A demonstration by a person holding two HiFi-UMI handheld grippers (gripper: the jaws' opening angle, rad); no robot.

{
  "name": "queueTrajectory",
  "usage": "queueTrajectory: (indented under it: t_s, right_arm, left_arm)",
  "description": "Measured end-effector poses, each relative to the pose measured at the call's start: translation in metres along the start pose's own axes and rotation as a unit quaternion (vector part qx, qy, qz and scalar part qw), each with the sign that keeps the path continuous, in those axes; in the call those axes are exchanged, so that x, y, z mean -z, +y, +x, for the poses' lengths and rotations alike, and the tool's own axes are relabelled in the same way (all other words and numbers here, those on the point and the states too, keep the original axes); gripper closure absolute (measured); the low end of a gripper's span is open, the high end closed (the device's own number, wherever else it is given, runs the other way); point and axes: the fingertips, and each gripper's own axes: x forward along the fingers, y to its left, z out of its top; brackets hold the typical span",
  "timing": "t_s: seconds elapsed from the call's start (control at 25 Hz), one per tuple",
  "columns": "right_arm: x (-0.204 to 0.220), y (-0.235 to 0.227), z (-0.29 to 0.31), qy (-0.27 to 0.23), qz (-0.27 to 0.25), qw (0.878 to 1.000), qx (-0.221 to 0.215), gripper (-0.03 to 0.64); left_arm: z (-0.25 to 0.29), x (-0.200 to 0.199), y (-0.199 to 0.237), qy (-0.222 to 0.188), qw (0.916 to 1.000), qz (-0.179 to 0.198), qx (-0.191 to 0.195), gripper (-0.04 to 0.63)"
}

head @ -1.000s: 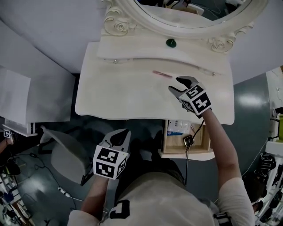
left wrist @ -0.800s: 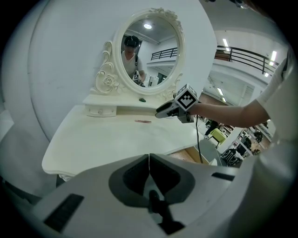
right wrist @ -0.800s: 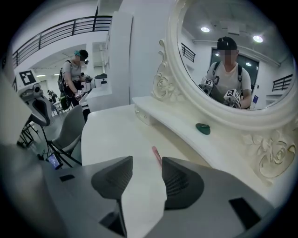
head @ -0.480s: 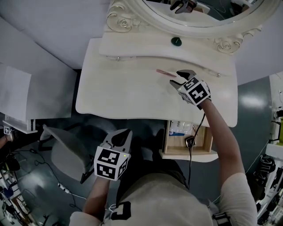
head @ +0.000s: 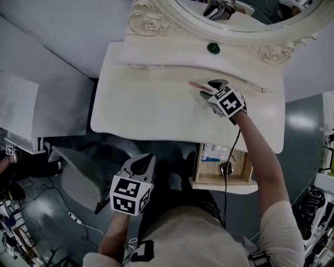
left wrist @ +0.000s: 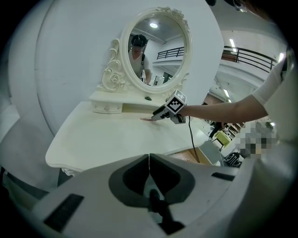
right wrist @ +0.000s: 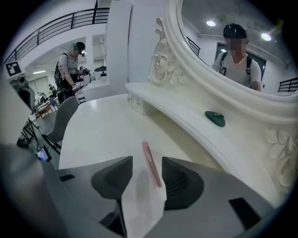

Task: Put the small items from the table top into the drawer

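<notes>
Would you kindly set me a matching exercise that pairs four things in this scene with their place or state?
Things:
1. pink stick
2. green item
3. left claw
4. drawer

Places or states:
A. pulled open, below the table top
B. shut, nothing in it
C. on the shelf under the mirror
D. lying between the open jaws of the right claw

Pairs: 1-D, 2-C, 3-B, 4-A

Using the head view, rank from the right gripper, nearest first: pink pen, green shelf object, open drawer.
1. Slim pink pen, at the right gripper's jaws.
2. Small dark-green object, on the shelf beyond.
3. Open wooden drawer, below the table's near edge.
</notes>
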Motion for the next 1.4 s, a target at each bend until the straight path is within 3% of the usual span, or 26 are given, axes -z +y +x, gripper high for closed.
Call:
queueTrajectory:
  t_s: [0.76,1.0,1.4]
  right_arm:
    - [0.013,-0.011,0.037,0.042,0.030,0.998,-0.018,0.408]
    - [0.016,-0.014,0.039,0.035,0.087,0.995,-0.037,0.416]
    - [0.016,-0.014,0.039,0.047,0.089,0.994,-0.038,0.439]
  left_arm:
    - [0.003,0.000,0.008,0.002,0.9998,-0.016,-0.015,0.538]
    - [0.001,0.001,0.014,0.002,0.9997,-0.017,-0.019,0.538]
    - [-0.003,0.001,0.018,-0.006,0.9996,-0.022,-0.020,0.538]
